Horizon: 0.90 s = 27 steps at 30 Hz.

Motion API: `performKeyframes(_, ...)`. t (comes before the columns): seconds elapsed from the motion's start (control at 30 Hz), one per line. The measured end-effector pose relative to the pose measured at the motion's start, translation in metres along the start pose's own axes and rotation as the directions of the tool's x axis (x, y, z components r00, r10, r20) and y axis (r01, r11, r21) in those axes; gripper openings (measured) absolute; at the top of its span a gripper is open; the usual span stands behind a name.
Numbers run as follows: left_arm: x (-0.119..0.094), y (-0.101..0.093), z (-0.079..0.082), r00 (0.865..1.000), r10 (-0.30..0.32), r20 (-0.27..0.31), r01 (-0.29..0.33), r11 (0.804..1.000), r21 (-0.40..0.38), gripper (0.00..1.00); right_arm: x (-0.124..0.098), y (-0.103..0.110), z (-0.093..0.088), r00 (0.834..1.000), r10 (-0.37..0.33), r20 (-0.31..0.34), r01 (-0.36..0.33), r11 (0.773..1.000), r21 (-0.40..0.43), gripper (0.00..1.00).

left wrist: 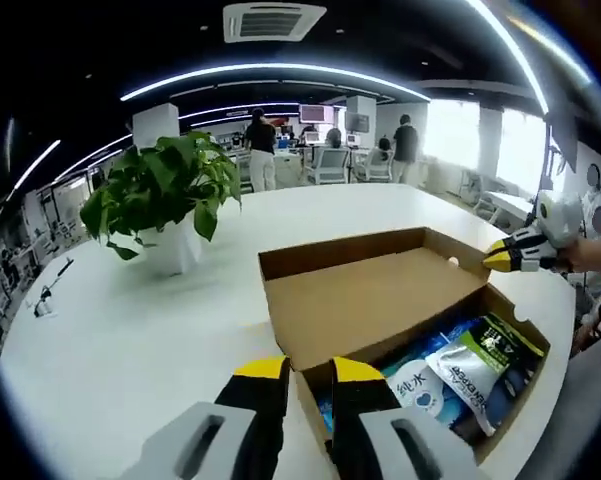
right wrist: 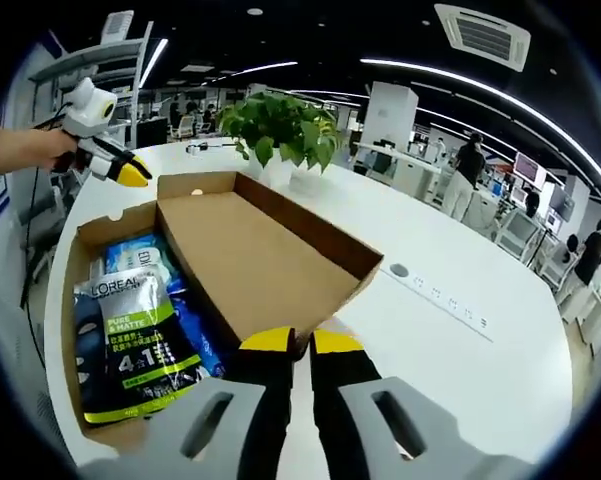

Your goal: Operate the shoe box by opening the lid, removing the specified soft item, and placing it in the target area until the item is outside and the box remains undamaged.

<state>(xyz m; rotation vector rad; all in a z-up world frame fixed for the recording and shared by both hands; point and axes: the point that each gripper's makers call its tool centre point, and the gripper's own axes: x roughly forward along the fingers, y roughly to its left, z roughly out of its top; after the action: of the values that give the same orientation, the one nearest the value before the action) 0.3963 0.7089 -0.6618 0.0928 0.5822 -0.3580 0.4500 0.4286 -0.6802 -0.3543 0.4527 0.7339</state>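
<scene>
**Shoe box lying open, pouches inside**

In the left gripper view, a potted plant is standing on the white tabletop; beside it the shoe box is lying with its lid folded back. The left tool is hovering at the box's near edge, its jaws nearly pressed together and pinching nothing. The right tool is reaching in from the right. The right gripper view is showing the green-labelled pouch inside the box, and the right tool almost closed, empty, at the lid's corner.
</scene>
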Motion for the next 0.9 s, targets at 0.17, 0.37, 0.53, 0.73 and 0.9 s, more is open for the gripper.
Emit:
performKeyframes(0.17,-0.004,-0.032,-0.014,0.995,-0.081,-0.057,0.079,0.996,-0.028,0.19,0.003,-0.002,-0.003,1.000,0.000,-0.013,0.000,1.000,0.028,0.04)
performKeyframes(0.37,-0.005,-0.083,-0.031,0.963,-0.232,-0.136,0.228,0.973,-0.048,0.23,0.006,-0.003,-0.006,1.000,0.002,-0.027,0.000,0.997,0.075,0.04)
performKeyframes(0.53,-0.003,-0.107,-0.046,0.939,-0.288,-0.188,0.282,0.958,-0.058,0.25,0.007,-0.004,-0.008,1.000,0.008,-0.028,-0.005,0.994,0.111,0.04)
performKeyframes(0.73,-0.002,-0.118,-0.056,0.918,-0.326,-0.224,0.309,0.945,-0.110,0.25,0.008,-0.005,-0.009,0.999,0.011,-0.035,-0.006,0.991,0.137,0.04)
performKeyframes(0.9,0.000,-0.124,-0.059,0.901,-0.368,-0.228,0.330,0.925,-0.188,0.25,0.007,-0.005,-0.009,0.999,0.017,-0.031,-0.012,0.987,0.161,0.04)
